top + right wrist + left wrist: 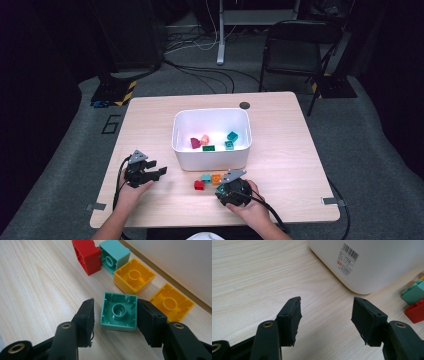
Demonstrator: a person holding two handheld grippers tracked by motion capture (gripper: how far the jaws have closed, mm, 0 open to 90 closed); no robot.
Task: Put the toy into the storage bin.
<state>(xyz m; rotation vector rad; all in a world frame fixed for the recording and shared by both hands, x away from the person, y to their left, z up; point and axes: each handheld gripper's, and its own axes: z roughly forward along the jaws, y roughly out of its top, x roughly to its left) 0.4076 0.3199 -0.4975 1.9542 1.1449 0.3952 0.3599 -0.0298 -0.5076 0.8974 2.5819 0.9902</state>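
The right hand-held gripper (115, 315) stands about half open with a teal square plastic building block (119, 311) between its jaws. The block lies upside down on the pale wooden desk (37, 290), hollow underside showing. The jaw on the right of the right gripper view is touching the block's side; a narrow gap remains between the other jaw and the block, so the block is bracketed but not clamped.

Just beyond it lie four more upturned blocks in a loose row: a red plastic block (86, 256), a second teal block (114, 255) touching the red one, a yellow-orange block (133, 276) and another yellow-orange block (171, 301). They sit near the front wall of a white rectangular plastic bin (212, 155), which holds several coloured pieces.

In the high view the right hand-held gripper is at the desk's near edge, just beside the loose blocks in front of the bin.

The left hand-held gripper (325, 317) is wide open and empty, above bare desk to the left of the bin.
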